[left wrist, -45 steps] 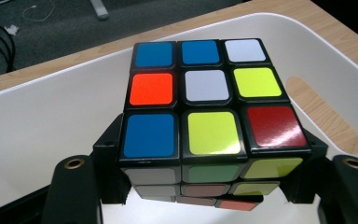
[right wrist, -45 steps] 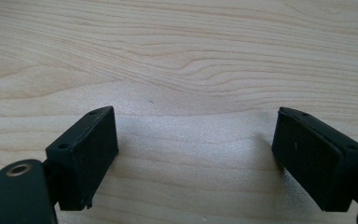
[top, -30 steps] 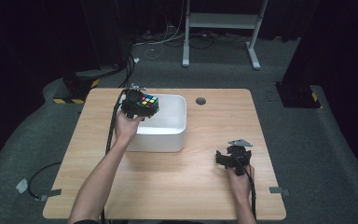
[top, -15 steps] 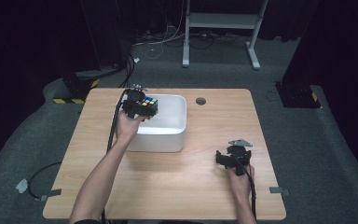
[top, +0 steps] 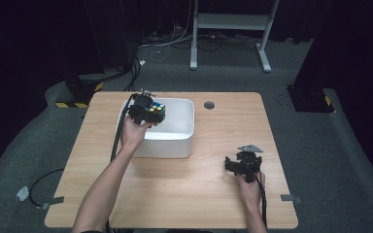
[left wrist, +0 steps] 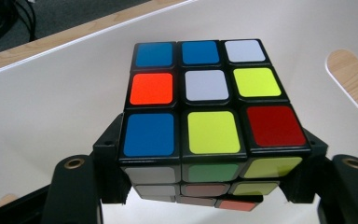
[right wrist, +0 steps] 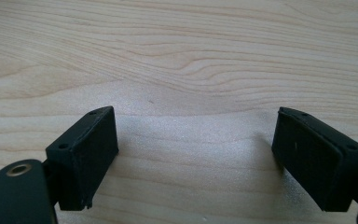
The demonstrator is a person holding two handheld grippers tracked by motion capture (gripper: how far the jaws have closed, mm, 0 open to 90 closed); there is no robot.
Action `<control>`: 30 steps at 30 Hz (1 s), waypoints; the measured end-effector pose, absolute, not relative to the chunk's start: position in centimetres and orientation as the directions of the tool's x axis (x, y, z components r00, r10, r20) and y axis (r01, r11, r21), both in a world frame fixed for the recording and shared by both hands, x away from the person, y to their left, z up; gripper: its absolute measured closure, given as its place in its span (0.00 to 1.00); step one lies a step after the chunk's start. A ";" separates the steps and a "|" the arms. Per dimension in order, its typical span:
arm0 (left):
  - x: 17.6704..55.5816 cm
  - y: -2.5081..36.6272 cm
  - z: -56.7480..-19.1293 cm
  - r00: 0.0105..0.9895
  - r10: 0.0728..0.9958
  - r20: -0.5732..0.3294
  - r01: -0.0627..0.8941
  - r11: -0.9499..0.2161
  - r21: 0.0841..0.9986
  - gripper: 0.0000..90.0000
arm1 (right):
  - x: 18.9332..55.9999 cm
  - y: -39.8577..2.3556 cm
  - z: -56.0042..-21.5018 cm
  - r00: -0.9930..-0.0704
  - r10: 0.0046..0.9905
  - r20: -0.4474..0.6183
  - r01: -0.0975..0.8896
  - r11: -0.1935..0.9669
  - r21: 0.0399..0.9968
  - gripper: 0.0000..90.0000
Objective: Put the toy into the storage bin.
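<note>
Jaws of the left gripper (top: 145, 112) are clamped on a Rubik's cube (left wrist: 212, 112), held above the white bin (top: 175, 141) at its ten o'clock corner. The right gripper (right wrist: 196, 158) is spread wide over bare table (top: 184, 189), nothing gripped.

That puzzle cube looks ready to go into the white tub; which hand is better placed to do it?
Left. Its gripper already clamps the cube above the white tub; the right gripper rests empty, fingers apart, on the table.

In the left gripper view the cube (left wrist: 209, 116) hides most of the bin's (left wrist: 51, 93) floor, and the tongs' bases run off the bottom edge. In the high view the person's forearms are cut off below.
</note>
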State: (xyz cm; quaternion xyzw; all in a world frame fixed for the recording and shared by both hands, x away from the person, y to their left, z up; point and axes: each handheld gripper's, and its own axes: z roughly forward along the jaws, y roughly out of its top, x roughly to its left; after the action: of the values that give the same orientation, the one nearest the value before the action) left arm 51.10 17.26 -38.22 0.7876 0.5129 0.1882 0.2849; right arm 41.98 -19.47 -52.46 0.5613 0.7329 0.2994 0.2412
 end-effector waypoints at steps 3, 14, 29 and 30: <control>50.8 17.3 -38.0 0.407 0.913 -0.032 0.703 -0.291 0.649 0.37 | 42.0 -19.5 -52.5 -0.257 0.966 -0.021 0.676 0.195 0.710 0.16; 49.8 17.1 -37.7 0.416 0.909 -0.030 0.692 -0.295 0.659 0.37 | 42.0 -19.5 -52.5 -0.257 0.966 -0.021 0.676 0.196 0.710 0.16; 48.9 17.6 -38.0 0.411 0.911 -0.036 0.690 -0.284 0.666 0.37 | 42.0 -19.5 -52.5 -0.257 0.966 -0.021 0.676 0.195 0.710 0.16; 48.8 17.6 -38.1 0.413 0.910 -0.040 0.689 -0.284 0.667 0.37 | 42.0 -19.5 -52.5 -0.256 0.967 -0.019 0.677 0.193 0.710 0.16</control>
State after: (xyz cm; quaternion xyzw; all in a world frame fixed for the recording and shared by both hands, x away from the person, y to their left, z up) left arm 48.78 17.63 -38.08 0.7811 0.5118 0.1780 0.3104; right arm 41.99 -19.48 -52.46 0.5600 0.7337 0.2993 0.2417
